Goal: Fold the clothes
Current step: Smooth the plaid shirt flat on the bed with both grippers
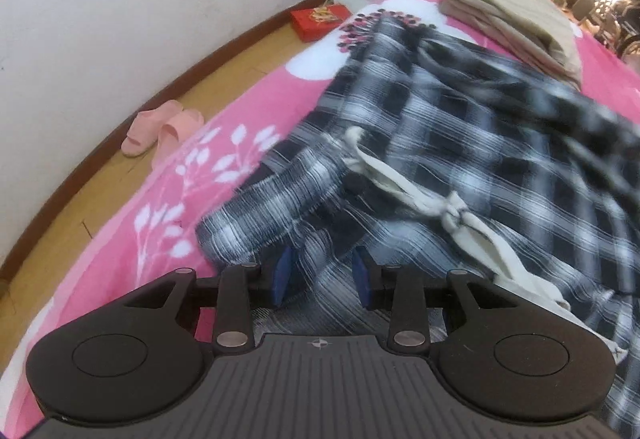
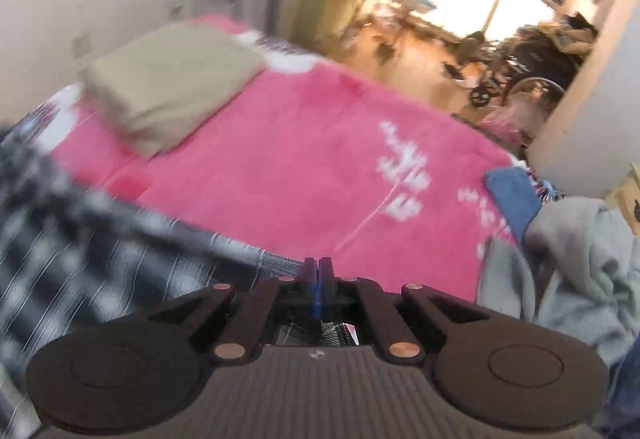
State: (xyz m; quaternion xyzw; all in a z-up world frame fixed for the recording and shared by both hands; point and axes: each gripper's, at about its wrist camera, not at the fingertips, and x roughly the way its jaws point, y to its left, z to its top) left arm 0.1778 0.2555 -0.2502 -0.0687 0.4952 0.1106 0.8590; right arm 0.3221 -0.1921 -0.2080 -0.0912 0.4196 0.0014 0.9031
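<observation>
Pink floral bedspread (image 1: 256, 107) over the whole bed, white leaf print across it. On it, spread and rumpled, the black-and-white plaid drawstring trousers (image 1: 460, 143), waistband end nearest the left camera, cream drawstring (image 1: 452, 211) knotted on top. Farther up the bed, a folded beige garment (image 1: 516, 19), just beyond the plaid cloth; whether touching, hard to say. At the right edge of the right view, a heap of grey clothing (image 2: 580, 259) with a blue piece (image 2: 516, 195) beside it. On the wooden floor, pink slippers (image 1: 160, 131) and a red box (image 1: 320, 19).

Left tongs (image 1: 322, 277) partly apart over the plaid fabric near the waistband, blue pads (image 1: 283, 275) not visibly pressing on anything. Right tongs (image 2: 319, 279) closed tight together, plaid cloth running in from the left right up to the tips; whether an edge is pinched between them, impossible to tell through the blur.

Risks from here, as a judgement: with only a thin edge caught on the right, or none, likely slip-out partway through a fold, leaving the trousers bunched. Loose drawstring liable to snag in the left tongs or end up trapped inside the fold. Left side unclamped, so the whole garment prone to dragging across the bedspread instead of folding.
</observation>
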